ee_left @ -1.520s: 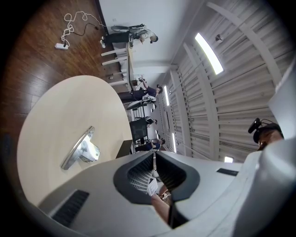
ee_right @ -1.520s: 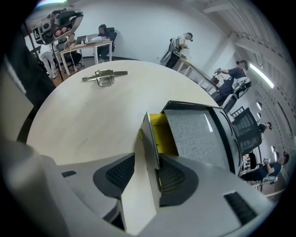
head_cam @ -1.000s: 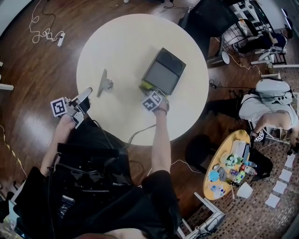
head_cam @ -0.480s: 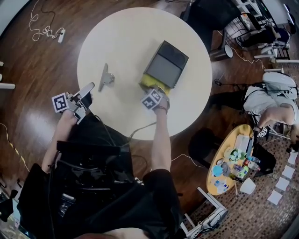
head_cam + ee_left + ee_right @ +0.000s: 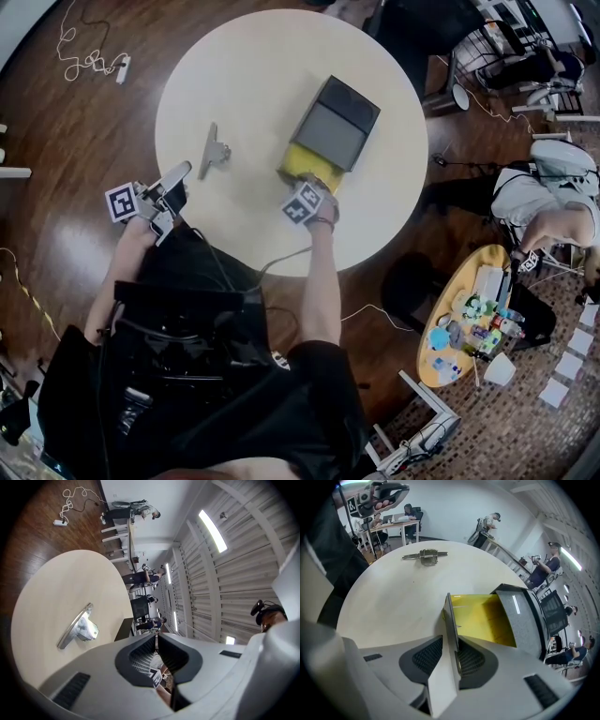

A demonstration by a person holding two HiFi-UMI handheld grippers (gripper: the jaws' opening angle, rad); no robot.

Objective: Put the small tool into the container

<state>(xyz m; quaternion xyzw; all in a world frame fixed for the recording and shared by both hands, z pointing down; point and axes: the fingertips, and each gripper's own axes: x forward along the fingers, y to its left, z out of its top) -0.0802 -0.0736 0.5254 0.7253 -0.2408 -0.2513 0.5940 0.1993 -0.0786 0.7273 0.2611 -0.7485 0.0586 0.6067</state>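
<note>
Your right gripper (image 5: pixel 305 202) is closing on the thin near wall (image 5: pixel 449 616) of the container (image 5: pixel 336 131). The wall stands between the pads, one pad close against it and the other not yet pressing, so I would not count this as a firm hold. Your left gripper (image 5: pixel 173 178) hangs just off the edge of the table (image 5: pixel 253 75), its jaws clenched together on nothing. The small metal tool (image 5: pixel 213 153) lies flat on the table to the left of the container, well apart from both grippers and untouched.

What could go wrong from here:

- **Slipping off the wall.** The wall is thin and you are pinching it near its top edge, so a pull before both pads bite could let it slip out or flex.
- **Dragging the box.** Nothing braces the container. A tug may slide the whole box across the smooth tabletop toward you instead of widening the opening.
- **Too small a gap.** Only the yellow part (image 5: pixel 480 616) is exposed, and the dark grey cover (image 5: pixel 525 613) hides the rest. The tool looks long and could bridge the gap or stick out.
- **Skidding the tool.** It sits low and flat — your left jaws must open first, and a shallow approach could push it along the table rather than lift it.
</note>
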